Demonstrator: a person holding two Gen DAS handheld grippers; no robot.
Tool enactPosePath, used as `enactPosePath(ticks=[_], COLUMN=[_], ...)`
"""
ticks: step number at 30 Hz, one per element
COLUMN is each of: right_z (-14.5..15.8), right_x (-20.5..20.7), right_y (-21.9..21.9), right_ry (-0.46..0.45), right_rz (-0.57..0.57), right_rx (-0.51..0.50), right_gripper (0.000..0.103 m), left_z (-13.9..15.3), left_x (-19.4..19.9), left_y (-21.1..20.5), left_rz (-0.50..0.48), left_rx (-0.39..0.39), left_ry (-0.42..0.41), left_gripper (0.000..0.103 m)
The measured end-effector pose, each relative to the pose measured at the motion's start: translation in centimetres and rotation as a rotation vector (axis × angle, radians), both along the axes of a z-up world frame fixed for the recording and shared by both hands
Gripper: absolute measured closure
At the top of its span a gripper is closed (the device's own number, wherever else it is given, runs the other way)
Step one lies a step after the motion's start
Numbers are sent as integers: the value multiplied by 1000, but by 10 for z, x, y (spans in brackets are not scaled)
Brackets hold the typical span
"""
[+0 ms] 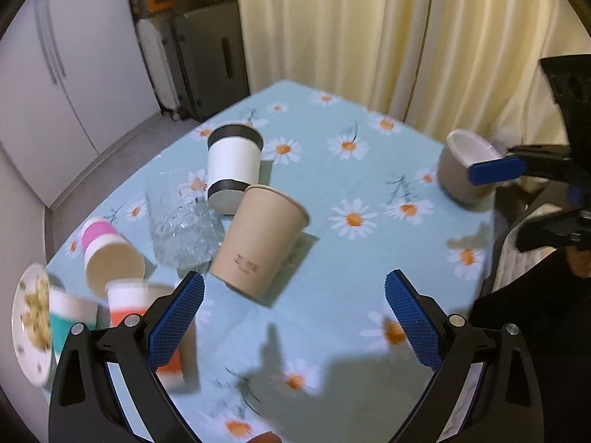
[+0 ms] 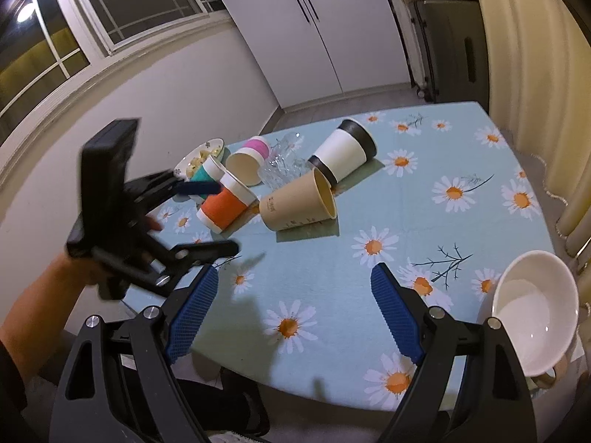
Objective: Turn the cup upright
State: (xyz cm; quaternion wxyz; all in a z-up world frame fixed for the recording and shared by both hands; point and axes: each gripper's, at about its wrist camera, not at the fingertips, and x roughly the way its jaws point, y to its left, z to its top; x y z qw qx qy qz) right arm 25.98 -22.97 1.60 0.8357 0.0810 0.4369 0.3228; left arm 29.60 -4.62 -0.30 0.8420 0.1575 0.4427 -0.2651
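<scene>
Several cups lie on their sides on the daisy tablecloth (image 1: 332, 170). A brown paper cup (image 1: 258, 243) lies just ahead of my open, empty left gripper (image 1: 293, 288); it also shows in the right wrist view (image 2: 299, 203). Behind it lie a white cup with black bands (image 1: 232, 166) (image 2: 343, 155), a clear glass (image 1: 184, 232) (image 2: 282, 162), a pink-and-white cup (image 1: 107, 251) (image 2: 249, 158), an orange-and-white cup (image 1: 133, 302) (image 2: 227, 203) and a teal cup (image 1: 68, 317) (image 2: 205, 171). My right gripper (image 2: 291, 288) is open and empty, above the table's near edge, with a tilted grey mug (image 2: 535, 313) (image 1: 465, 170) at its right.
A plate of food (image 1: 31, 325) (image 2: 199, 157) sits at the table's far left edge. Cream curtains (image 1: 369, 29) hang behind the table, a suitcase (image 1: 210, 59) and white cabinets (image 2: 314, 29) stand beyond it. My left gripper shows in the right wrist view (image 2: 207, 217).
</scene>
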Motion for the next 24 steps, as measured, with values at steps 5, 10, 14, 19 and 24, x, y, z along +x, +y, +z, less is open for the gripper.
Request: enactPosePath(ticks=[5,10,14,19,24], right_z=[-12,-19,-26,-33,-41], right_x=[17,31,40,45,45], right_y=[4,10,15,18,19], right_ry=[63,107,141,165,198], right_rz=[24,41,46,53,56], right_rx=[20,35,48,50,59], right_gripper=[19,19,19,19,20], left_z=[-21,-35,-40,-47,-51], left_x=[30,43,49,58,64], left_y=[-12,-16,-17,-21,-23], left_rz=[-70,-115,-132,-131,-123], left_rx=[105,174,215,257,274], left_ry=[47,88,111,128,143], left_gripper=[15,16,22,28,35])
